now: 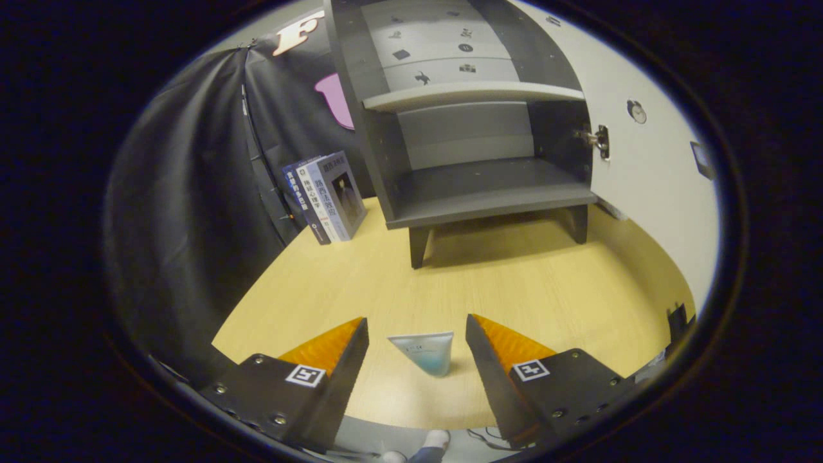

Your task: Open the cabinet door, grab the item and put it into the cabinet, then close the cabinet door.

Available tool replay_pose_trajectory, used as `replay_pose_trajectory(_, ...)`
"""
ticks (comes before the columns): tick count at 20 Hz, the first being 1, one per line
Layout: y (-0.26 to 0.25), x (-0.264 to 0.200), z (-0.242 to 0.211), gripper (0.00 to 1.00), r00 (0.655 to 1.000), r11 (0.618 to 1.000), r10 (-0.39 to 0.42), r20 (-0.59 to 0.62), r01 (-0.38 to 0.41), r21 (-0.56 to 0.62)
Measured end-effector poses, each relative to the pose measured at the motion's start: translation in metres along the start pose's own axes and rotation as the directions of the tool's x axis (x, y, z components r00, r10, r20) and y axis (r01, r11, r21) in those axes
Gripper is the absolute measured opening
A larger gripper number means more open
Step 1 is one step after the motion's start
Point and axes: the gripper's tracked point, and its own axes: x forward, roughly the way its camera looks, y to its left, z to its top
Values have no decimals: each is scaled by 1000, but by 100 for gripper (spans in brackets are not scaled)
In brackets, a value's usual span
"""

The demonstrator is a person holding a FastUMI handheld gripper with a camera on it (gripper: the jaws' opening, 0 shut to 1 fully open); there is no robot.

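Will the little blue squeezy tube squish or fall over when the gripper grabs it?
The small pale-blue plastic tube, between the open gripper fingers, probably squishes: it looks soft. Standing on its narrow end, it likely tips easily. It seems light.

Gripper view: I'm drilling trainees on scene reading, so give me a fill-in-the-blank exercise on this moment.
1. The cabinet door stands ____.
2. The small tube lies on the table ____ the gripper's open fingers, untouched.
3. The books stand beside the cabinet, leaning against the ____ cloth wall.
4. The cabinet's lower shelf holds ____.

Missing words: open; between; black; nothing
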Motion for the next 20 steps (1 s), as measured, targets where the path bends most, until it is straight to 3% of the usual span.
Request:
replay_pose_trajectory(4,-5,18,-25,91,999,1000,-3,-44,3,-1)
replay_pose_trajectory(9,-13,27,-31,82,999,999,-34,-23,33,-30)
replay_pose_trajectory(11,-13,24,-34,54,999,999,-18,-33,16,-34)
replay_pose_trajectory(16,-11,12,-12,55,1000,998,1,-6,-1,-60)
replay_pose_trajectory(20,-10,-9,32,55,999,998,17,38,-15,-61)
